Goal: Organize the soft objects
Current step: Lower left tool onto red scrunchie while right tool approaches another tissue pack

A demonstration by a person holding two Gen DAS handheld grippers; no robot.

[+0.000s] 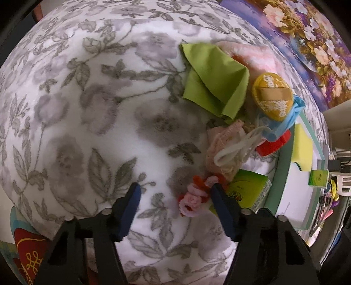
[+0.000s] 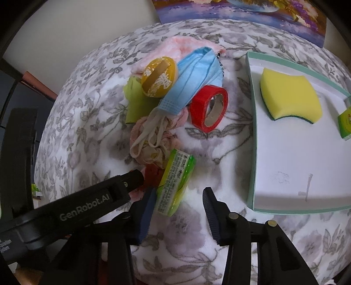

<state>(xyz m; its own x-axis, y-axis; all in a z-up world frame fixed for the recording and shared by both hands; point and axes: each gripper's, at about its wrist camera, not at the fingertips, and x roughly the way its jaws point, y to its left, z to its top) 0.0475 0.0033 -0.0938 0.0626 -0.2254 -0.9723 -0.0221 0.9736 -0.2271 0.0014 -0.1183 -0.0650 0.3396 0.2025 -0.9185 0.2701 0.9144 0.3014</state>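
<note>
Between right hand-held gripper [image 2: 179, 201] fingers: green pack [image 2: 174, 184], touching left pad.

A fleecy white blanket [image 2: 197, 157] printed with grey flowers covers the whole surface. At the far edge a flower painting [image 2: 241, 13] leans against a plain pale wall [image 2: 87, 22], softly, evenly lit.

- sponge [image 2: 290, 97]: one, yellow
- green packs: two, one [image 2: 174, 183] on the blanket, one [image 2: 346, 122] in the tray
- tape roll [image 2: 208, 108]: one, red
- face mask [image 2: 197, 76]: one, blue
- green cloth [image 1: 214, 80]: one
- tray [image 2: 252, 122]: one
</note>
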